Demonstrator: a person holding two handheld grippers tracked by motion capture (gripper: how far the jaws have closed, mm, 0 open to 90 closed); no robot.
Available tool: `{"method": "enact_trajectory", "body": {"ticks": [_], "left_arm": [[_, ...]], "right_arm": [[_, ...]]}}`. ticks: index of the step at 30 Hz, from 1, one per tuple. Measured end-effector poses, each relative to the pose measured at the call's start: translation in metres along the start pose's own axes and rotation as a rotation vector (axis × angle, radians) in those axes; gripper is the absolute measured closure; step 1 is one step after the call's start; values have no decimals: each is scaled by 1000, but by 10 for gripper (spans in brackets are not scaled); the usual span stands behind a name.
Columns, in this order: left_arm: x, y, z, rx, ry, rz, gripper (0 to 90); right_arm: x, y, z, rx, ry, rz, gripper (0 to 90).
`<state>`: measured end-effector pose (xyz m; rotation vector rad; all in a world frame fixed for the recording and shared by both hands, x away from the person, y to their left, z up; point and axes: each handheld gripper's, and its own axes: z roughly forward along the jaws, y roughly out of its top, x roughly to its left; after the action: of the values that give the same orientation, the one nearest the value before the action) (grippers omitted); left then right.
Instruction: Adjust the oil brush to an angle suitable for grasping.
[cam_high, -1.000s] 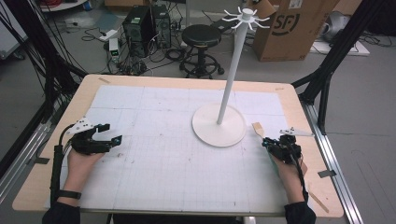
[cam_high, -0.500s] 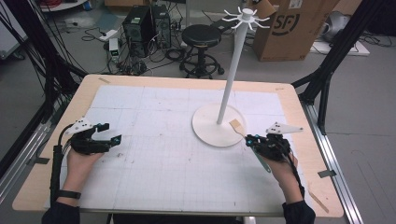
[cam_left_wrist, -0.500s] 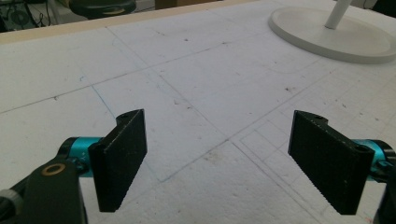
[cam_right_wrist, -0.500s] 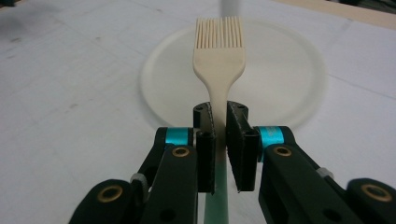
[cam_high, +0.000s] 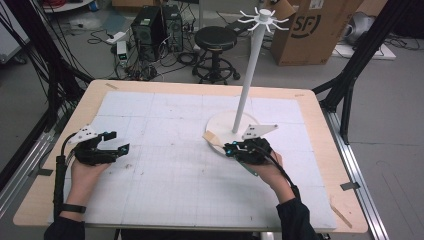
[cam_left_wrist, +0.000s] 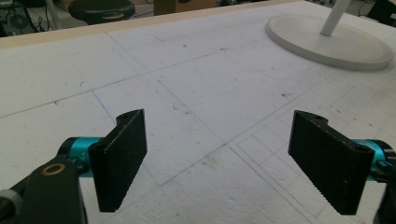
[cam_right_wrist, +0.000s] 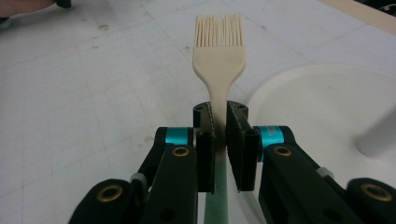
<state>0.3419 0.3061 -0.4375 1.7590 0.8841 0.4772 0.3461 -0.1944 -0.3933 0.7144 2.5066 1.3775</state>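
I saw open white mat (cam_high: 165, 170) from the table's (cam_high: 320, 125) left edge to centre. The rack's round base (cam_high: 222, 125) and pole (cam_high: 247, 80) blocked the right-centre, toward the far edge.

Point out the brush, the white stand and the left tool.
brush (cam_right_wrist: 219, 51): right gripper view, on its head.
white stand (cam_high: 248, 85): high view, on its pole.
left tool (cam_left_wrist: 217, 163): left gripper view, midway between its open jaws.
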Motion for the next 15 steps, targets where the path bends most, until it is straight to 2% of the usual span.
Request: {"method": "enact_trajectory", "body": {"ticks": [4,10,15], "left_arm": [[0,0,-1,-4,-1,-2,201],[0,1,-2,-11,-4,-9,201],[0,1,-3,-15,-8,-7,201]], "right_arm": [[6,11,23,16,49,-38,824],[17,24,53,41,118,-67,824],[22,31,74,59,156,-93,824]]}}
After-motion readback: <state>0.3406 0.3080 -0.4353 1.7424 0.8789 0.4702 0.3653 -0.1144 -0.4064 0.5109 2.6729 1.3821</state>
